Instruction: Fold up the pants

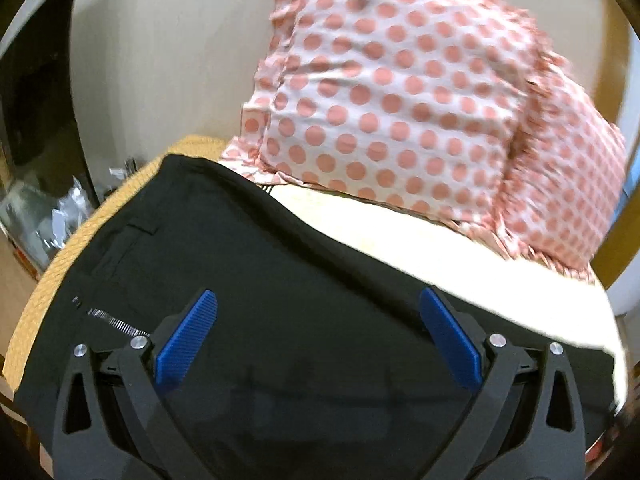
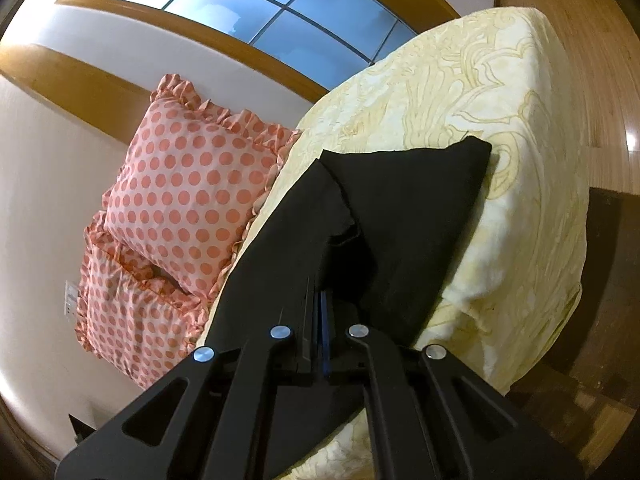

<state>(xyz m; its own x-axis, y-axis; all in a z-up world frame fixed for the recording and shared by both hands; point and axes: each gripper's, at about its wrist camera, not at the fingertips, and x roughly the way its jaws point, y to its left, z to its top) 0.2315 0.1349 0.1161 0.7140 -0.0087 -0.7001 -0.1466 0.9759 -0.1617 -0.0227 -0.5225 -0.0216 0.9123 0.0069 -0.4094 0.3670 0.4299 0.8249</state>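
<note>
Two grippers work over a pair of black pants (image 1: pixel 248 264) spread on a bed (image 2: pixel 500 92) with a pale yellow floral cover. The left gripper (image 1: pixel 318 336) hangs just above the cloth with its blue pads (image 1: pixel 188 340) spread wide, holding nothing. The right gripper (image 2: pixel 320 320) is clamped tight on a fold of the pants, which rises from the bed cover into its closed jaws.

The left wrist view alone shows the zipper (image 1: pixel 116 322) and a belt loop (image 1: pixel 142 228) at the waistband, near the bed's left edge, plus a dark screen (image 1: pixel 40 92) against the wall beyond that edge. The right wrist view alone shows the far end of the pants (image 2: pixel 420 200) lying flat toward the middle of the bed, a paned window (image 2: pixel 256 8) in a wooden frame above the bed, and wood flooring (image 2: pixel 600 60) beside it. Both views catch the pink polka-dot pillows (image 1: pixel 400 92) at the head of the bed.
</note>
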